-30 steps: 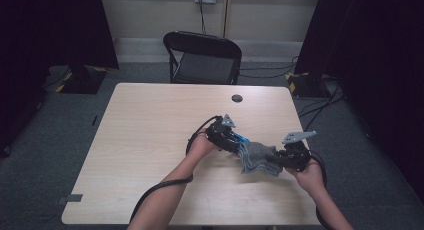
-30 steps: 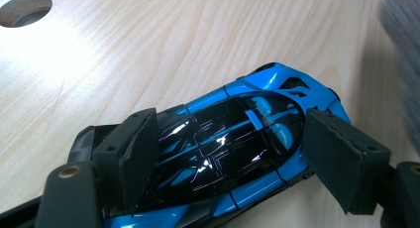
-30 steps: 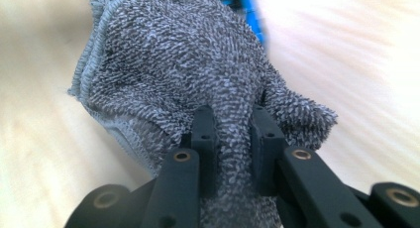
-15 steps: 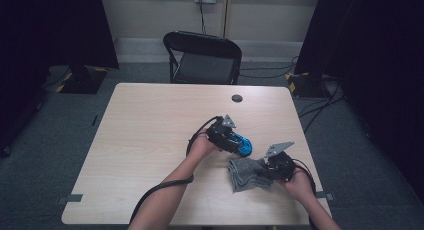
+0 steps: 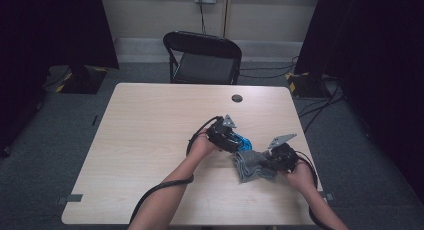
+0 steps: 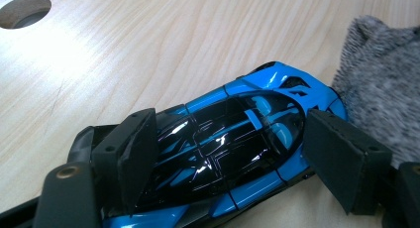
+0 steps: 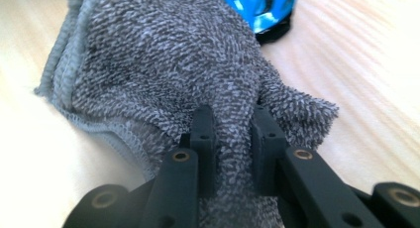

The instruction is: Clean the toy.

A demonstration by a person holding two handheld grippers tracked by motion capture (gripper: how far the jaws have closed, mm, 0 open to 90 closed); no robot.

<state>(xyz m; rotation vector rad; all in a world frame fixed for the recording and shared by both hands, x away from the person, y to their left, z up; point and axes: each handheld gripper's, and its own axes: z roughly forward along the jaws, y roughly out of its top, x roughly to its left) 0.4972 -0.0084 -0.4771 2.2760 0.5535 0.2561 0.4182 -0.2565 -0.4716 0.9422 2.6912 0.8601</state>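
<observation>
A blue and black toy car [image 6: 233,143] rests on the wooden table [image 5: 150,140], and the pads of my left gripper [image 6: 228,151] hold it by both sides. In the high view the left gripper [image 5: 239,140] and the car [image 5: 245,141] sit right of the table's middle. My right gripper [image 7: 233,134] is shut on a fold of a grey terry cloth [image 7: 163,54]. The cloth [image 5: 250,166] lies bunched on the table just in front of the car, with the right gripper [image 5: 267,162] low at its right side. The car's nose [image 7: 257,5] pokes out beyond the cloth.
A round cable hole [image 5: 237,98] is in the table near the far edge. A black folding chair [image 5: 202,57] stands behind the table. The table's right edge [image 5: 310,155] runs close to my right hand. Cables trail from both grippers over the front edge.
My right gripper has moved left, lower and nearer the person, dragging the cloth down onto the table beside the car. The left gripper and the car have stayed put.
</observation>
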